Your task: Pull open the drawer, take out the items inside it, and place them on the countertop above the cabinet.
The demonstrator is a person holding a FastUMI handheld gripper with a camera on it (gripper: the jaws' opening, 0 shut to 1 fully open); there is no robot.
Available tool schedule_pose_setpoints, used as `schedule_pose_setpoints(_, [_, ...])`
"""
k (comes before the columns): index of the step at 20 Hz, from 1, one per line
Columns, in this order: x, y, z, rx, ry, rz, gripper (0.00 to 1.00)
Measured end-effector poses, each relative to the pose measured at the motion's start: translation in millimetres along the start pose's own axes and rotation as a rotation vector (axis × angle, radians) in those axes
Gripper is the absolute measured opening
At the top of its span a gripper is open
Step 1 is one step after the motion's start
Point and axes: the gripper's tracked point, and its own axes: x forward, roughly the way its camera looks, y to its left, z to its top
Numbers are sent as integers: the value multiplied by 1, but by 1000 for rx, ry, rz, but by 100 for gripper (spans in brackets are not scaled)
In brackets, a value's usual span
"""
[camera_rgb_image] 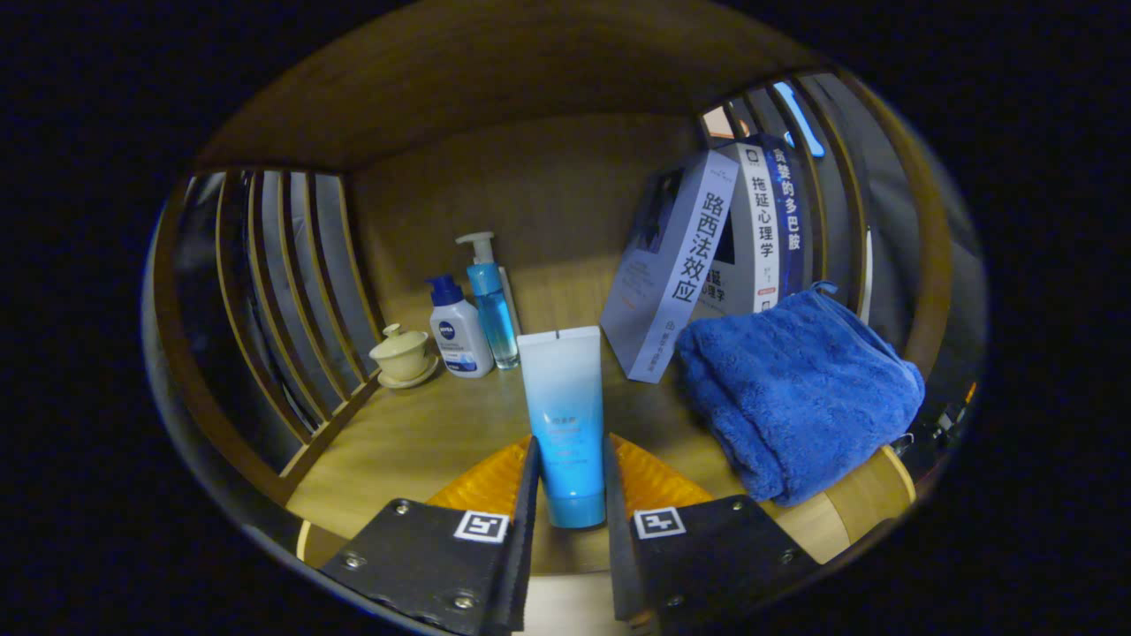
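The wooden counter (415, 442) sits inside a slatted wooden alcove, with a plain wood back wall and open slats on both sides. A blue-and-white tube (564, 415) stands cap-down on it, and I take the tube as the landmark. To the right of the tube lies a folded blue towel (795, 389); behind that, leaning books (707, 256). Behind and left of the tube stand a white lotion bottle (459, 334), a clear blue pump bottle (490, 305) and, furthest left, a small lidded cup (402, 353) on a saucer.

The tool (565, 512) has its fingers close on either side of the tube's lower part, seemingly pressing it. I judge the tube is being set down on the counter, not yet released. The drawer is out of sight, so what remains inside it cannot be told.
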Motion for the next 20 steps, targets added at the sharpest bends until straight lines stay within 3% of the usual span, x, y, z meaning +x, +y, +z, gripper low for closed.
schedule_pose_setpoints(5, [9,1,7,-11,-44,-14,40])
schedule_pose_setpoints(7, [-3,1,18,-13,-90,-20,46])
schedule_pose_setpoints(9, [-13,1,22,-8,-106,-22,75])
schedule_pose_setpoints(12, [-41,4,31,-36,-143,1,100])
schedule_pose_setpoints(16, [-93,2,37,-89,-197,4,100])
schedule_pose_setpoints(20, [-146,3,13,-149,-212,6,100])
